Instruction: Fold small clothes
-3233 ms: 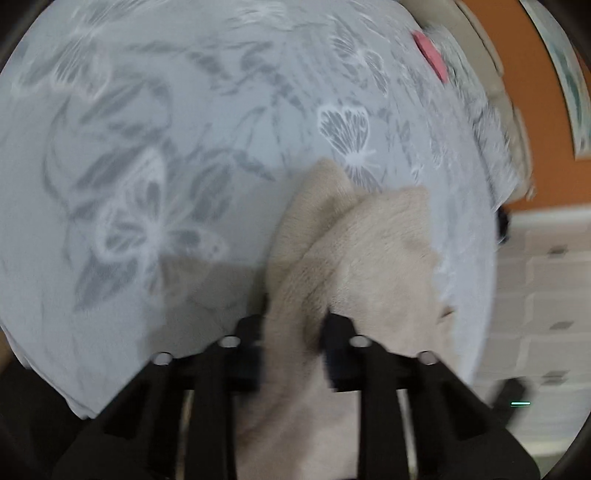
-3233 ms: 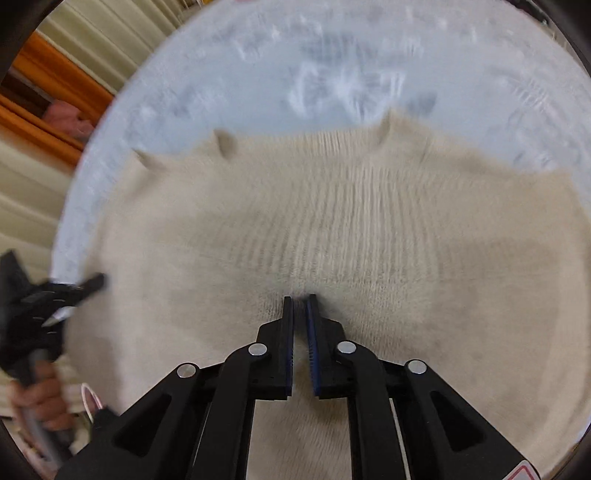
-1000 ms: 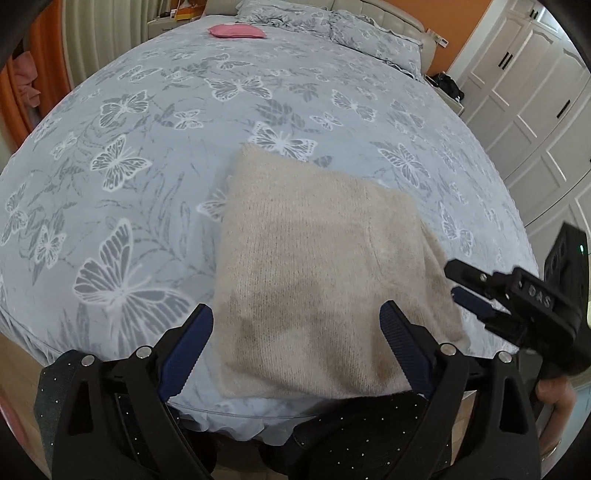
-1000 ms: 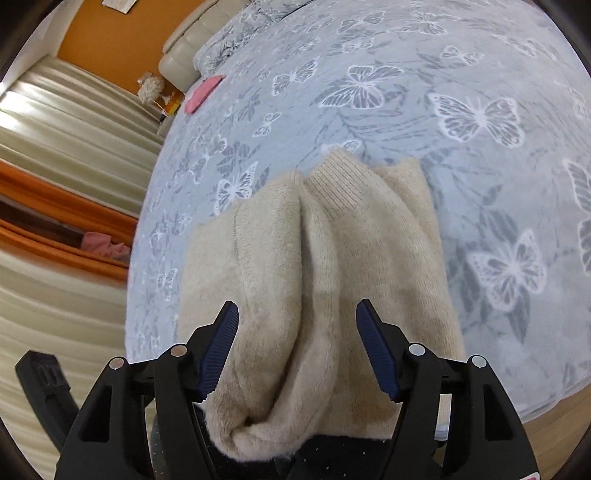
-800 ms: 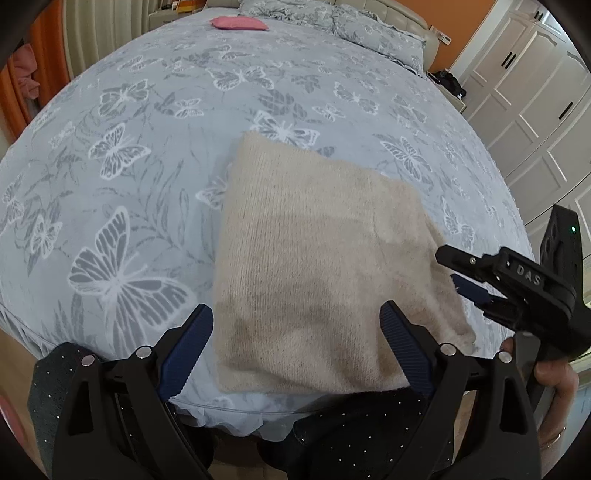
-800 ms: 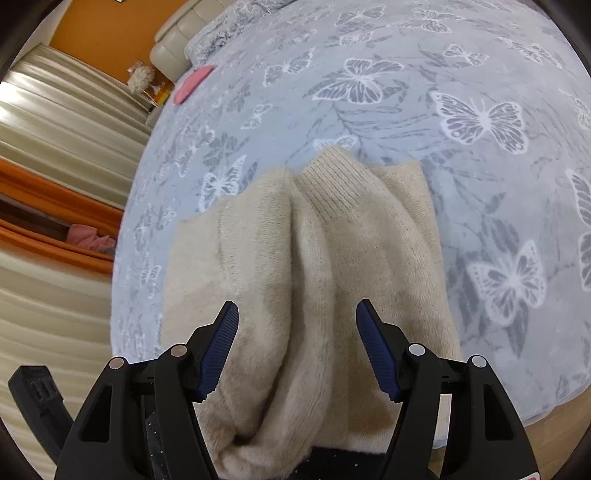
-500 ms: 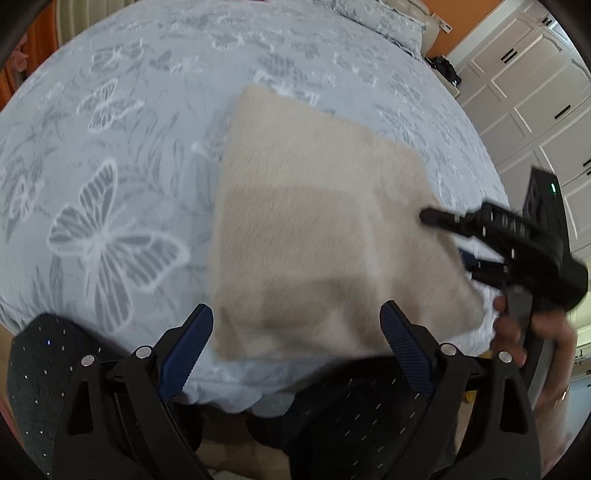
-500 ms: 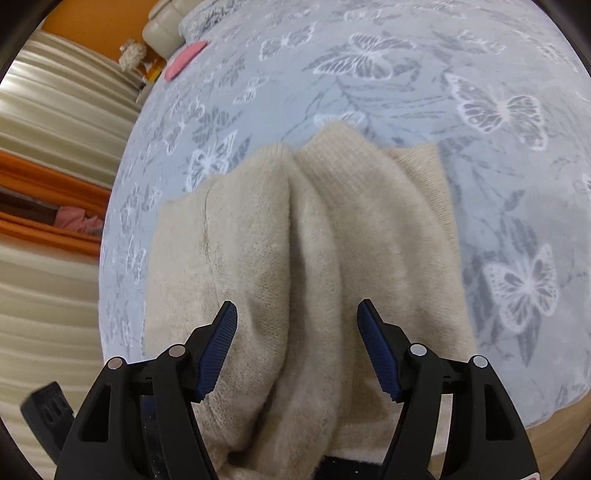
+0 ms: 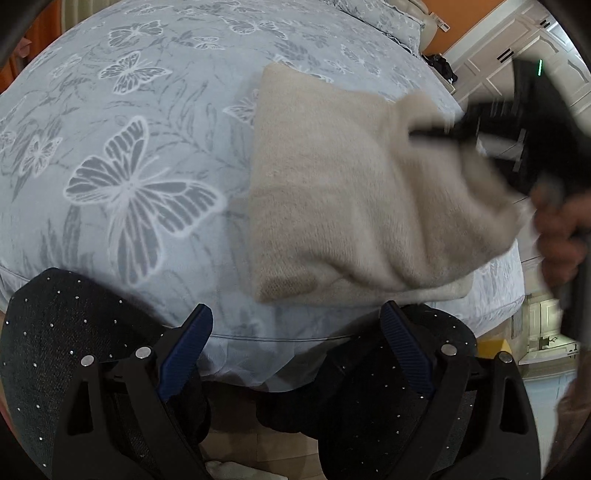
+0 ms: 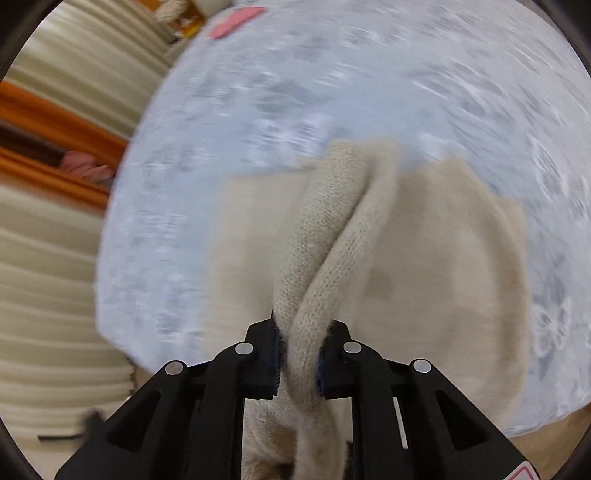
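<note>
Knitwear in beige, a folded sweater (image 9: 332, 192), is laid on the butterfly-print bedspread (image 9: 129, 147) close to the bed's near edge, its right side lifted off the bedding. That raised side is gathered into a thick roll of knit between the jaws of the right gripper (image 10: 298, 354), which are closing on it with the pads already pressed against the fabric. In the left wrist view the right gripper (image 9: 480, 129) is seen blurred at the sweater's right edge, carried by a hand (image 9: 557, 240). The left gripper (image 9: 295, 350) is held over the near edge of the bed with its fingers spread wide and nothing between them. A pink item (image 10: 236, 16) is seen at the far edge of the bed.
</note>
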